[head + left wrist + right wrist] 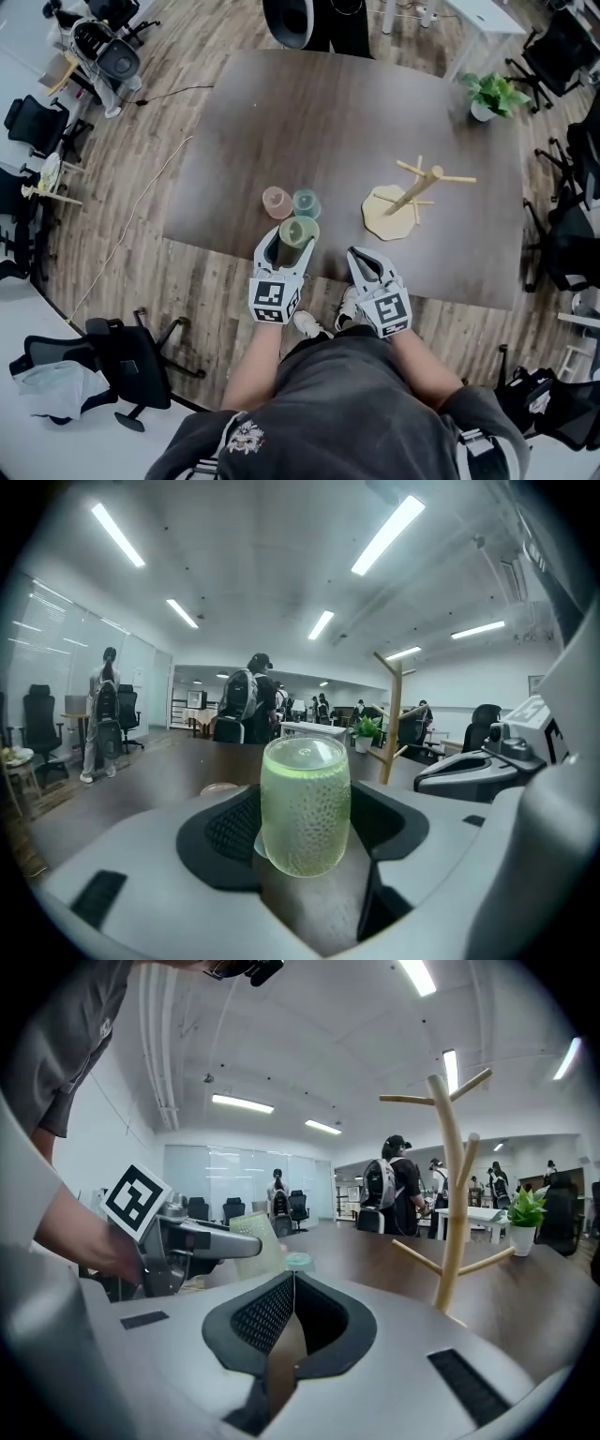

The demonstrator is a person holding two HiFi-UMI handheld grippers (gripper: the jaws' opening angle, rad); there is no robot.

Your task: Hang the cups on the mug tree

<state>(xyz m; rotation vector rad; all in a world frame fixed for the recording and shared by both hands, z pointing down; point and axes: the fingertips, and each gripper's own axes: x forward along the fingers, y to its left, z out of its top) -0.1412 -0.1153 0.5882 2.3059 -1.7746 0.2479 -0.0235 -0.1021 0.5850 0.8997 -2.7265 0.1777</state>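
A textured green cup [305, 803] stands upright between the jaws of my left gripper [289, 246], which is shut on it near the table's front edge. Just behind it on the dark table [356, 122] are a pink cup [277, 201] and a teal cup [307, 202]. The wooden mug tree [415, 192] stands on its pale base to the right, with bare pegs. My right gripper [360, 255] is beside the left one, shut and empty. In the right gripper view the mug tree [450, 1204] rises ahead to the right, and the green cup [255, 1241] shows at the left.
A potted plant [491, 96] sits at the table's far right corner. Office chairs [122, 361] ring the table on the wooden floor. People stand and sit far back in the room [248, 700].
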